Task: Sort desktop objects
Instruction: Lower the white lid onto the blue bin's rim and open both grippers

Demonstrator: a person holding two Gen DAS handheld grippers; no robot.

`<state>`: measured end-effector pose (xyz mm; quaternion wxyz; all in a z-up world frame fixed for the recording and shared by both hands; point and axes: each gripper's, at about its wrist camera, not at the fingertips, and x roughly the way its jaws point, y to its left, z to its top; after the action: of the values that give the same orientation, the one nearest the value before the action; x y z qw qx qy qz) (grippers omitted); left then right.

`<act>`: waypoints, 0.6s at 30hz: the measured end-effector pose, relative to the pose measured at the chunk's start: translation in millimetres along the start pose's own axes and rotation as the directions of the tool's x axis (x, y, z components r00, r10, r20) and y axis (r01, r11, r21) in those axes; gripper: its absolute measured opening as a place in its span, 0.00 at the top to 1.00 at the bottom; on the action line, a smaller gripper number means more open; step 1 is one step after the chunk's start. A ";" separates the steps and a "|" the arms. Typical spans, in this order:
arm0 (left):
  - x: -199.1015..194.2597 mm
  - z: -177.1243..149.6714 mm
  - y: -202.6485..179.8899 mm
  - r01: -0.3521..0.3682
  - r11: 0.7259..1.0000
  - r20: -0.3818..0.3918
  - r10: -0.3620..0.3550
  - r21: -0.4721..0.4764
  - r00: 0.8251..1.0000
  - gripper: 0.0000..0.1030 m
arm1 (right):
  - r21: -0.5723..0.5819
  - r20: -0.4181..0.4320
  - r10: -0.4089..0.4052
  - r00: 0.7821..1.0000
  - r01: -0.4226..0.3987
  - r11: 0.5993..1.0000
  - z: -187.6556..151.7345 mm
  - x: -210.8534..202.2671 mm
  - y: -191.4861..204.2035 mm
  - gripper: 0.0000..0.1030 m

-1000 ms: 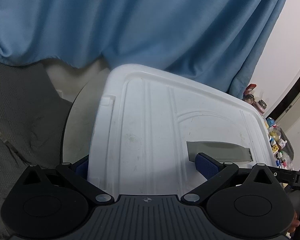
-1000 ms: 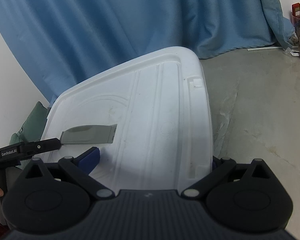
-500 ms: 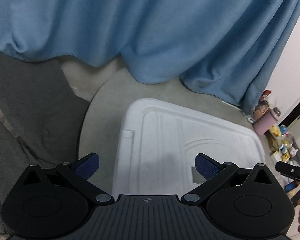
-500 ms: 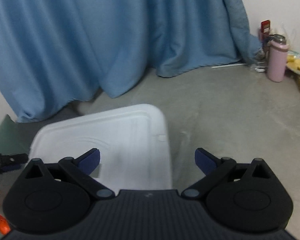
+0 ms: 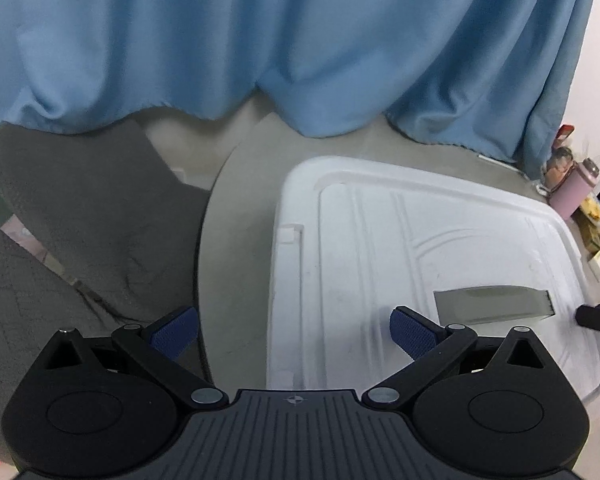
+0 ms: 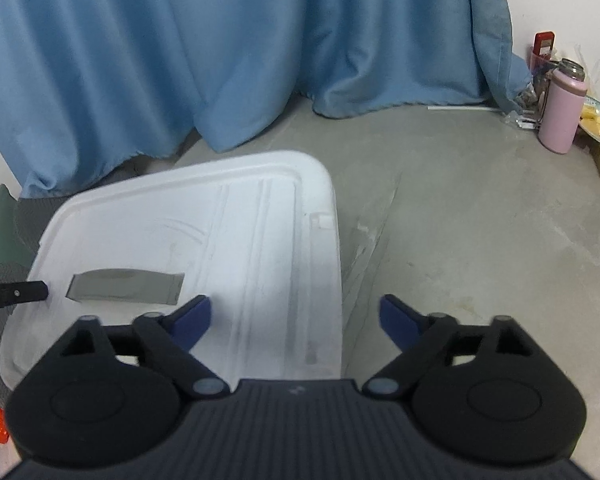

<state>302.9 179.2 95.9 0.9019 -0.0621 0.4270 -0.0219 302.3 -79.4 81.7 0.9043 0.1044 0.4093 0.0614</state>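
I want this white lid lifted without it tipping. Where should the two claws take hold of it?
Grip the white lid by its two long side edges, one claw from each side. It lies flat and broad, too wide for one claw, and each open claw already straddles an edge: left claw, right claw. Mind the grey strip lying loose on top.

black grippers (image 5: 294,332), blue ribbed pads (image 6: 396,322), silver pivot screws

The left gripper (image 5: 294,336) sits low in the frame's centre, angled steeply downward, its blue-padded fingers (image 5: 410,334) spread wide with nothing clamped between them. The right gripper (image 6: 296,320) sits likewise at the bottom centre of its view, pitched downward; its jaws have just been closing, yet stand apart, gripping nothing.
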 end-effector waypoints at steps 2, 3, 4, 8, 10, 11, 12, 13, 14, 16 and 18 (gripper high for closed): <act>1.3 0.2 2.3 0.014 1.000 0.002 -0.014 -0.002 1.000 0.01 | 0.010 -0.003 0.023 1.000 -0.023 1.000 0.6 0.0 0.0 0.27; 1.9 -0.2 2.7 0.019 1.000 0.004 -0.019 -0.001 1.000 0.01 | 0.013 -0.005 0.031 1.000 -0.030 0.999 1.0 -0.1 0.2 0.29; 2.2 -1.4 2.7 0.022 1.000 0.006 -0.022 0.002 1.000 0.01 | 0.016 -0.007 0.036 0.999 -0.036 0.999 1.4 -0.1 0.5 0.31; 7.1 -1.6 -2.5 0.000 0.999 0.029 -0.001 0.032 1.000 0.01 | 0.016 -0.004 0.029 1.000 -0.029 0.999 2.0 0.8 0.3 0.31; 7.9 0.5 -7.4 -0.014 0.998 0.040 0.011 0.060 0.999 0.01 | 0.024 0.002 0.021 1.000 -0.021 0.999 2.7 1.7 -1.1 0.31; 8.5 2.0 -8.1 -0.013 0.998 0.042 0.010 0.061 0.999 0.01 | 0.030 0.005 0.019 1.000 -0.019 0.999 3.2 2.3 -2.1 0.31; 9.9 3.5 -8.1 -0.010 0.998 0.042 0.007 0.058 0.999 0.00 | 0.035 0.007 0.017 1.000 -0.017 0.999 3.7 3.3 -2.9 0.31; 11.1 4.8 -7.5 -0.006 0.998 0.043 0.004 0.055 0.999 0.00 | 0.038 0.009 0.016 1.000 -0.016 0.999 4.1 4.2 -3.5 0.31; 11.8 5.9 -7.4 -0.006 0.999 0.045 0.004 0.051 0.999 0.00 | 0.039 0.010 0.015 1.000 -0.015 0.999 4.3 4.5 -3.7 0.31; 12.7 7.7 -9.4 -0.014 0.999 0.053 0.012 0.052 0.999 0.00 | 0.038 0.014 0.011 1.000 -0.012 0.999 3.8 4.4 -3.9 0.31; 12.6 9.3 -14.2 -0.029 0.998 0.056 0.026 0.059 0.998 0.00 | 0.038 0.015 0.001 1.000 -0.002 0.999 3.3 2.9 -2.4 0.31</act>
<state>318.3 164.8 94.0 0.9150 -0.0300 0.4019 -0.0204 306.8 -81.6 81.1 0.9052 0.1224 0.4033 0.0536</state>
